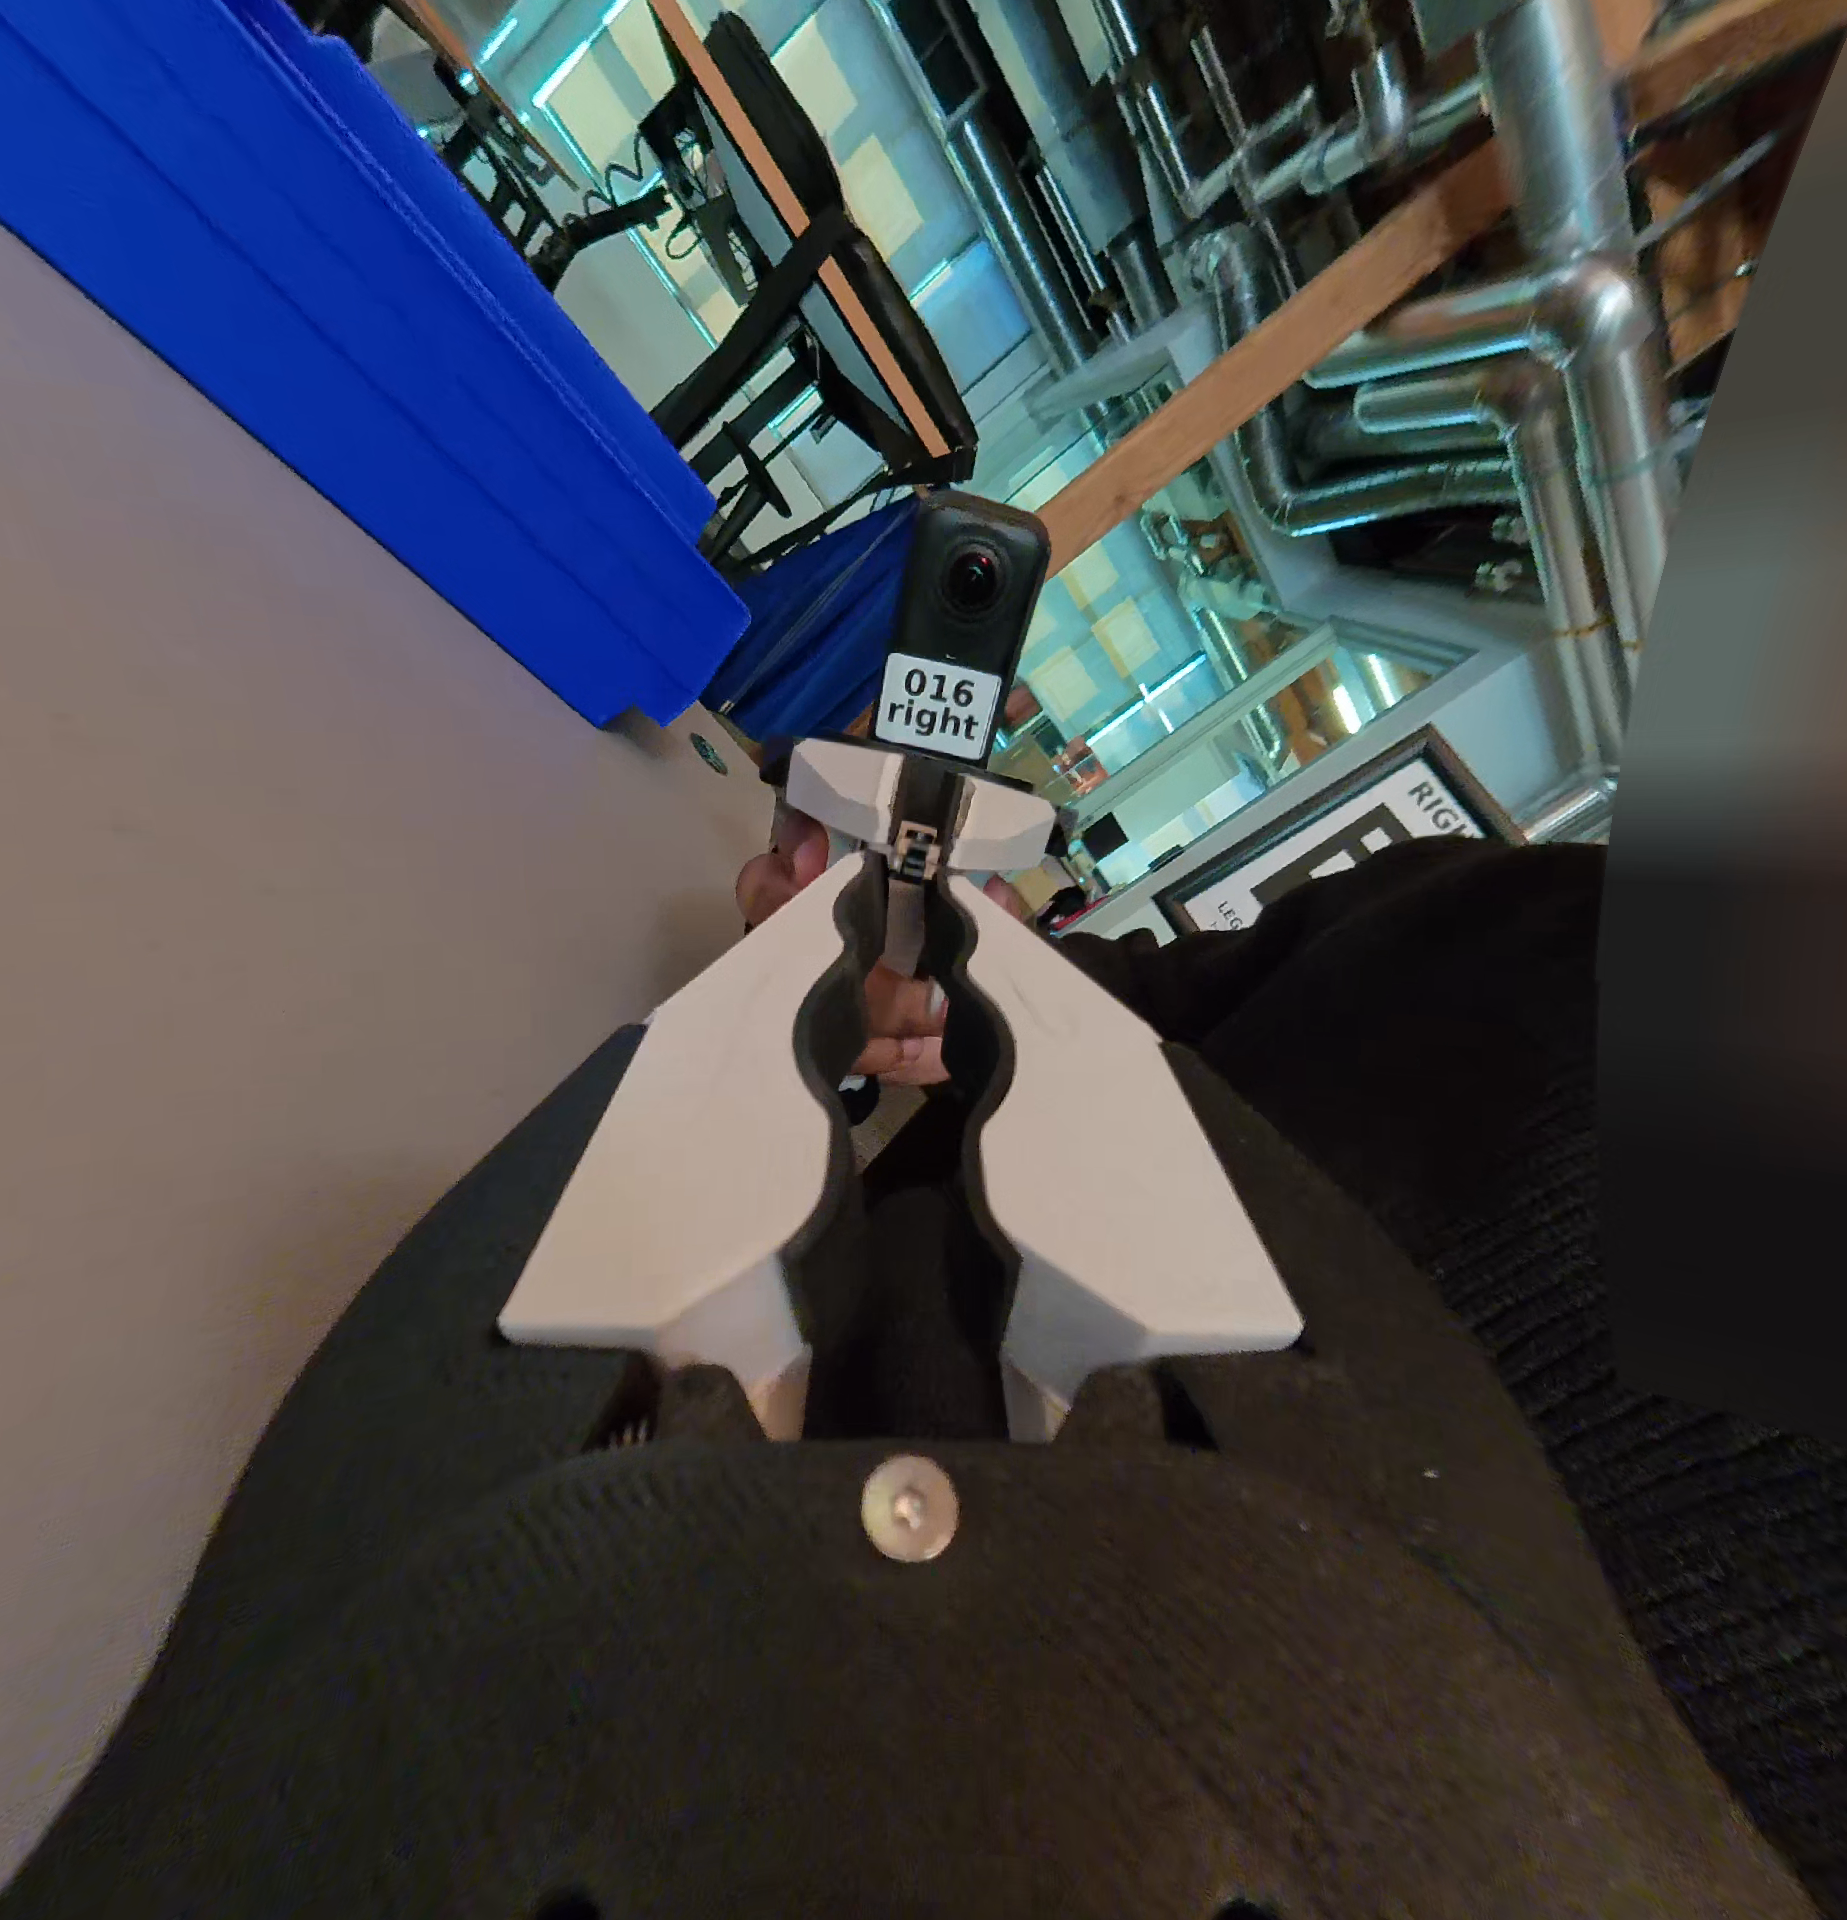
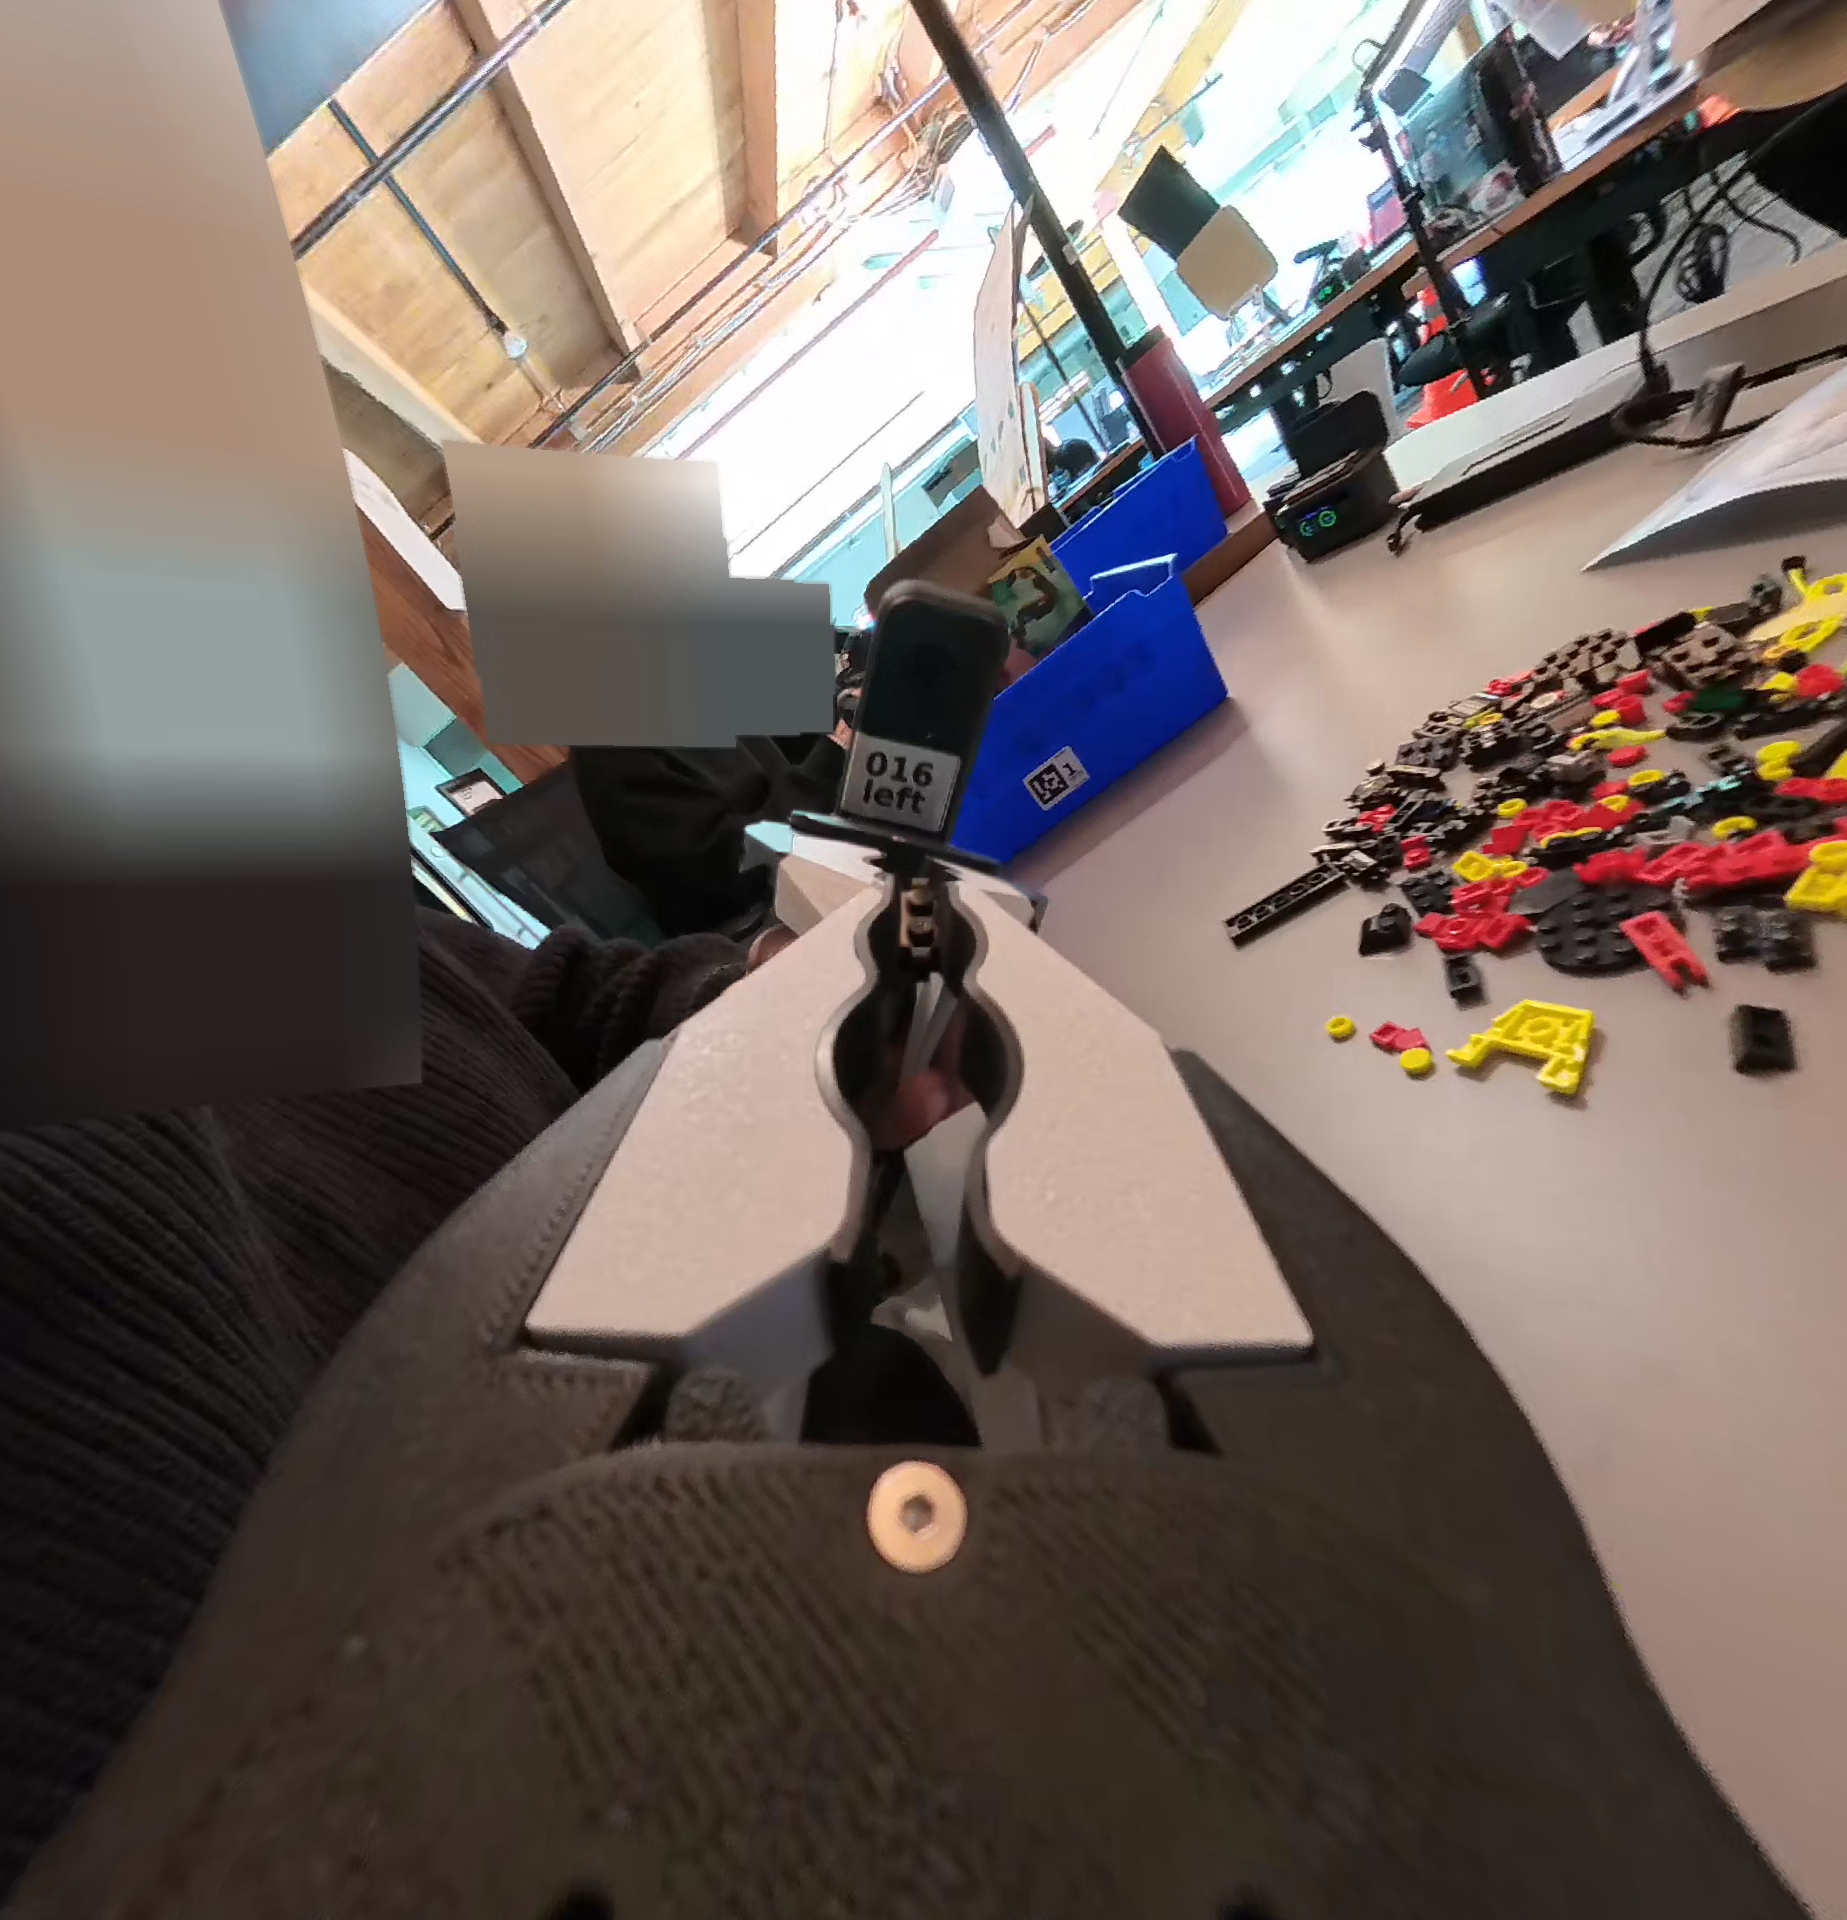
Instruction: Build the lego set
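My two grippers point at each other, tip to tip, above the table edge. In the left wrist view my left gripper (image 1: 911, 875) is nearly shut on a small grey and black lego piece (image 1: 906, 914); the right gripper (image 1: 919, 816) faces it and touches the same piece. In the right wrist view my right gripper (image 2: 914, 906) is nearly shut on the small lego piece (image 2: 914, 925), and the left gripper (image 2: 903, 868) meets it from the far side. A pile of loose black, red and yellow lego parts (image 2: 1625, 831) lies on the table to the right.
The grey table (image 2: 1314, 1195) holds a yellow part (image 2: 1532, 1039) near the pile, blue bins (image 2: 1095, 707), a black device (image 2: 1334, 499) and an open booklet (image 2: 1781, 457) at the back. A blue bin (image 1: 327, 343) also shows in the left wrist view. A person's black sleeve (image 2: 171, 1299) is close on the left. Only a small space, under 4 cm, lies between the two pairs of fingers.
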